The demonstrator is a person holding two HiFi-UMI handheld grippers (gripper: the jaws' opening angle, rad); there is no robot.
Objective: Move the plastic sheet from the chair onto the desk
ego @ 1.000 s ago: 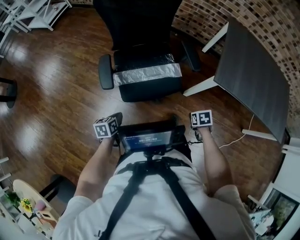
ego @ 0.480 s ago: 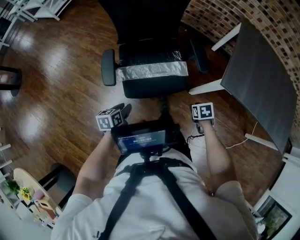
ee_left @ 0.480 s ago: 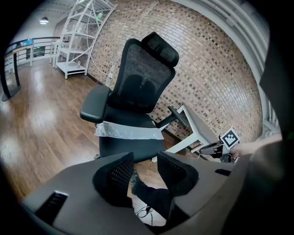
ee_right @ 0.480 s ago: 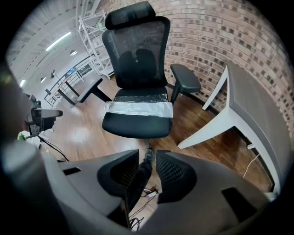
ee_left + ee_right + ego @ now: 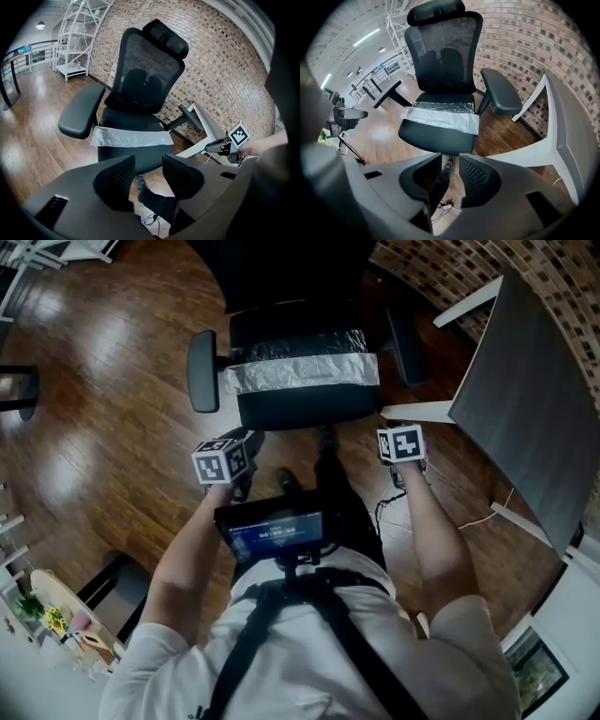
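A clear, crinkled plastic sheet (image 5: 302, 371) (image 5: 131, 138) (image 5: 440, 119) lies across the seat of the black office chair (image 5: 300, 407) (image 5: 147, 70) (image 5: 440, 56). The dark-topped desk (image 5: 525, 399) (image 5: 576, 140) stands to the chair's right. My left gripper (image 5: 246, 444) (image 5: 148, 176) hovers short of the seat's front left corner. Its jaws have just been opening and nothing is between them. My right gripper (image 5: 401, 465) (image 5: 451, 176) hangs near the front right corner, pointing steeply down. Its jaws have also just been opening, to a narrower gap with nothing in it. Neither gripper touches the sheet.
Chair armrests (image 5: 201, 371) (image 5: 405, 345) flank the seat. The desk's white leg (image 5: 417, 412) runs along the floor just right of the chair. My shoe (image 5: 140, 185) and a cable (image 5: 473, 518) are on the wooden floor. White shelving (image 5: 77, 42) stands far off.
Both grippers have moved forward toward the chair's front edge, and the chair now sits closer in the head view.
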